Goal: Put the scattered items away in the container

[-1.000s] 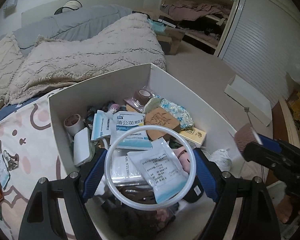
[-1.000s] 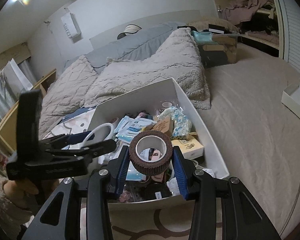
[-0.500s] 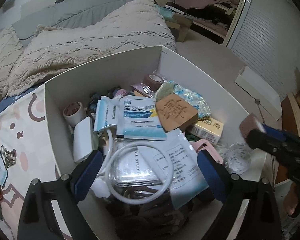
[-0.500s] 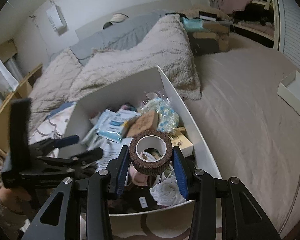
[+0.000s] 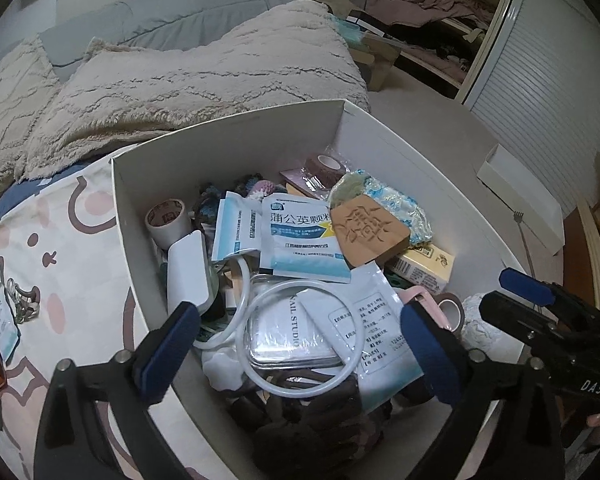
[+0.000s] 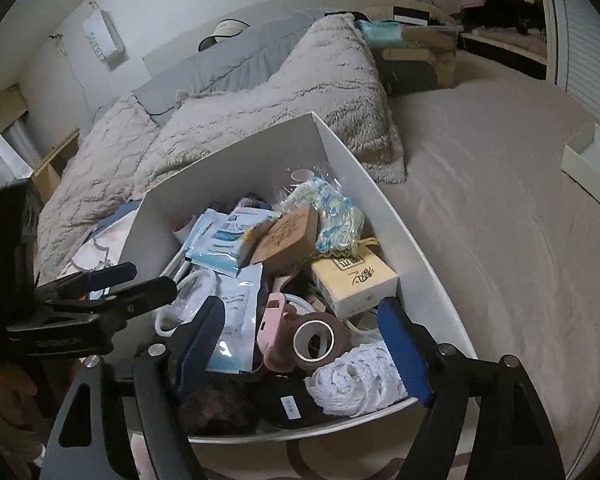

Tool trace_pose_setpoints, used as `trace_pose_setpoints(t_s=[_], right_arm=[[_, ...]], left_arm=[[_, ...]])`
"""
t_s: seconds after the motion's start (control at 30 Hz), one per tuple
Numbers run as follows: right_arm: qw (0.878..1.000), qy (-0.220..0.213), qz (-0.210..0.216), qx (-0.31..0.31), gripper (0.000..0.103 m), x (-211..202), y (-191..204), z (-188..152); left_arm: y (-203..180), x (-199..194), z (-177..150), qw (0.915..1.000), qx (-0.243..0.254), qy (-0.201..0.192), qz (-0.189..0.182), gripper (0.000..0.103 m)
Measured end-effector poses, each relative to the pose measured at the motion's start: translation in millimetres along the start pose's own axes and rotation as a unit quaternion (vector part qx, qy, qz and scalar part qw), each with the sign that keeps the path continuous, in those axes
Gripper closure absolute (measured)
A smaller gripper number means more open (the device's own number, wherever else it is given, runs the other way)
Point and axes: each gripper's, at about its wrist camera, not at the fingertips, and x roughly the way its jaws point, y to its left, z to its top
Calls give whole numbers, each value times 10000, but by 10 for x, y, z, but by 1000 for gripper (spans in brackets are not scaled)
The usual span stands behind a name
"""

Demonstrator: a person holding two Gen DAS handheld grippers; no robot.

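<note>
Both my grippers are spread wide with nothing in them: left gripper and right gripper hang over the white box on the bed. Inside I count one white ring lying on the packets, three tape rolls (brown tape roll in the near corner beside the lace bundle), one wooden plaque, one yellow carton. A badge lies outside on the sheet.
</note>
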Motion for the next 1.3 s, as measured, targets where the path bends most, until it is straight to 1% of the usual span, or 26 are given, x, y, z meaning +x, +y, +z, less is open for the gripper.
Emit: trace_pose_setpoints(t_s=[0.17,0.23,0.27,0.33,0.5,0.53,0.6,0.8,0.97,1.2,1.3], right_arm=[[9999,-107,33,9,24,-83,44,-4],[9998,-178,19,12,23,-130,65,-7],[9997,-243,-2,14,22,-168,78,-7],[9992,-394,-17,-62,12,-258,124,2],[9971,-683,-86,-322,9,-475,275,36],[9965,-746,-91,-375,4,-526,314,38],[9952,-864,-82,-442,0,-608,371,29],[9913,-1166,20,-603,0,-892,575,7],[9873,-1377,36,-793,0,-1134,724,-50],[9828,-1592,91,-928,0,-1393,855,-177],[9815,-1643,108,-978,0,-1477,892,-238]], left_arm=[[-3,-81,3,10000,29,7,-46,0],[-5,-121,-6,9999,32,-14,-129,0],[-8,-145,-13,9999,37,-27,-160,0],[-19,-208,-32,9999,78,-76,-126,0],[-74,-465,-72,9993,215,-289,17,0],[-86,-531,-78,9990,244,-367,70,0],[-103,-651,-84,9982,263,-519,121,0],[-129,-1043,-108,9963,196,-832,125,0],[-144,-1406,-173,9920,250,-1197,328,0],[-133,-1862,-362,9839,272,-1684,529,0],[-133,-2020,-470,9811,234,-1834,570,0]])
